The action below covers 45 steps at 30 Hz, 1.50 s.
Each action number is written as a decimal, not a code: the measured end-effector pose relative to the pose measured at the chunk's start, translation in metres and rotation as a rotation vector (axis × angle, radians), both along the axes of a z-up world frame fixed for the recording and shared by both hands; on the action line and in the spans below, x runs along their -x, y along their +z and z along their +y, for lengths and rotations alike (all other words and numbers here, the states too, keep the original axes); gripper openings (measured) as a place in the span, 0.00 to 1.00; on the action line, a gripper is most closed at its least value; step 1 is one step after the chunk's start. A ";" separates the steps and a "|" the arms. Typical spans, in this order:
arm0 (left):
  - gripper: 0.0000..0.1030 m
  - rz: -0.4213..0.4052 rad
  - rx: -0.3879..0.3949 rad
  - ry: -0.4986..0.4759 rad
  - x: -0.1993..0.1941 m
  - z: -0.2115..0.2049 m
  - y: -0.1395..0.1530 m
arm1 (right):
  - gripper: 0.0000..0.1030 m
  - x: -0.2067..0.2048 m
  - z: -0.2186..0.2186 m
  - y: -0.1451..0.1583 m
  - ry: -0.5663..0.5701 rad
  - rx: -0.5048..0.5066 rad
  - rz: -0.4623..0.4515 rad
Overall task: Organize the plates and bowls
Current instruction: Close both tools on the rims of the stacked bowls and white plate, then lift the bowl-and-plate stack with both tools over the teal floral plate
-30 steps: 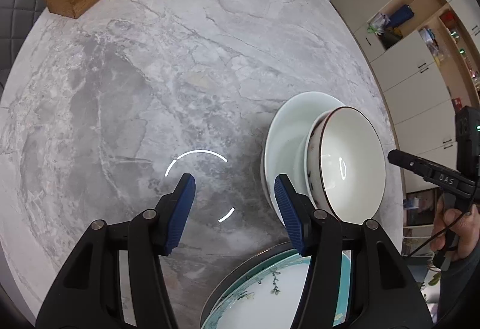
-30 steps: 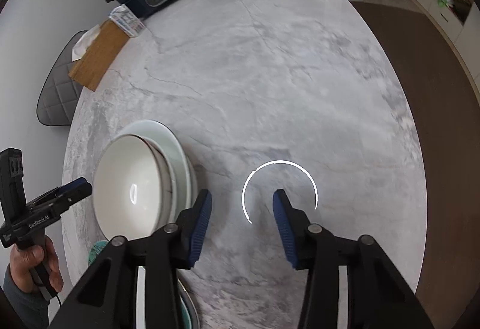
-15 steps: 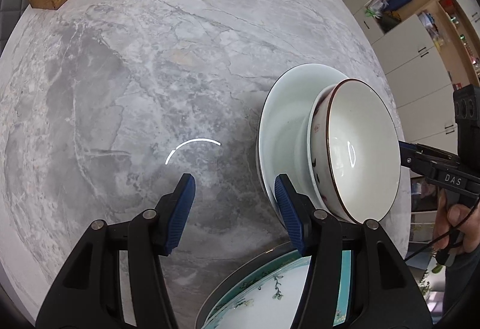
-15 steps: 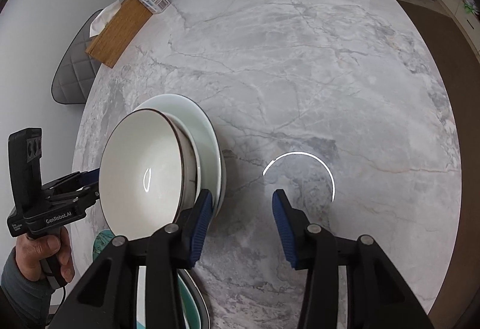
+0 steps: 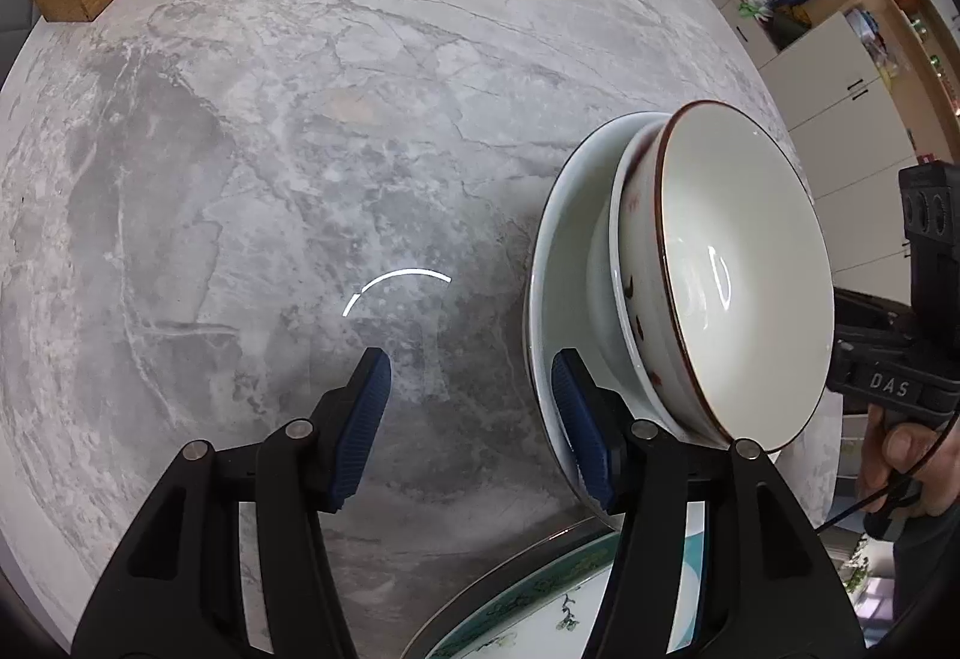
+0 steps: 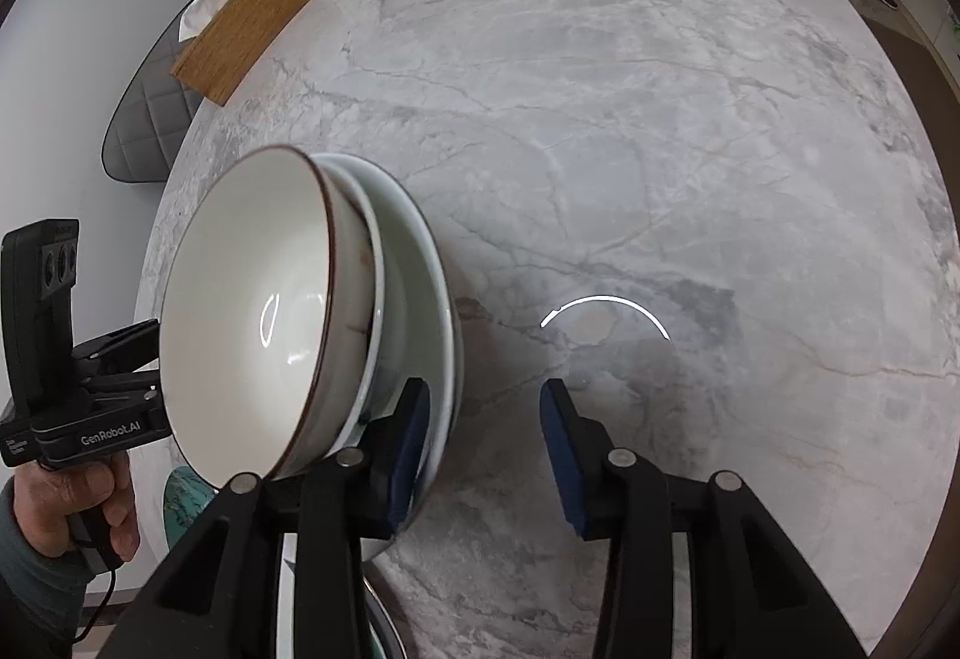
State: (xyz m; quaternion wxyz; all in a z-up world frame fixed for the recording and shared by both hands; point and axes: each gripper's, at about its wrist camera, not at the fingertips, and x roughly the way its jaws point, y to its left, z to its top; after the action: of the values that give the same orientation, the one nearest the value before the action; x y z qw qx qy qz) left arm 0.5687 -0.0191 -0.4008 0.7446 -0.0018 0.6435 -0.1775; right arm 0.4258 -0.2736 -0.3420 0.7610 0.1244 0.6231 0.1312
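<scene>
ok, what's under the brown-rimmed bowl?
The brown-rimmed bowl is nested in a second white bowl, which sits on a pale plate. Whatever lies beneath that plate is hidden. The left tongs and right tongs are both open and empty.

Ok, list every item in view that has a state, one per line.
Left gripper: open, holding nothing.
Right gripper: open, holding nothing.
Brown-rimmed bowl: empty, nested on the stack.
White plate: under the bowls, on the marble table.
Patterned teal plate: at the near edge, mostly hidden.
Wooden tissue box: tissue sticking out.
</scene>
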 end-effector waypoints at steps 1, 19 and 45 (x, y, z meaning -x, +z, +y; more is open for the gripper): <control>0.54 0.000 0.012 0.011 0.000 0.002 -0.001 | 0.42 0.000 -0.001 -0.003 -0.009 -0.024 0.006; 0.35 -0.019 0.033 -0.029 0.003 -0.013 -0.006 | 0.45 0.004 0.010 -0.003 0.003 0.116 -0.061; 0.13 -0.063 0.071 -0.038 0.028 -0.020 0.040 | 0.16 0.021 0.029 0.028 -0.012 0.047 -0.070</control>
State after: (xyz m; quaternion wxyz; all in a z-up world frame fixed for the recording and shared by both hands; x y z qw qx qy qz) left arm 0.5402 -0.0390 -0.3605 0.7603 -0.0103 0.6131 -0.2142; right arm 0.4050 -0.2448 -0.3139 0.7860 0.1055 0.5980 0.1160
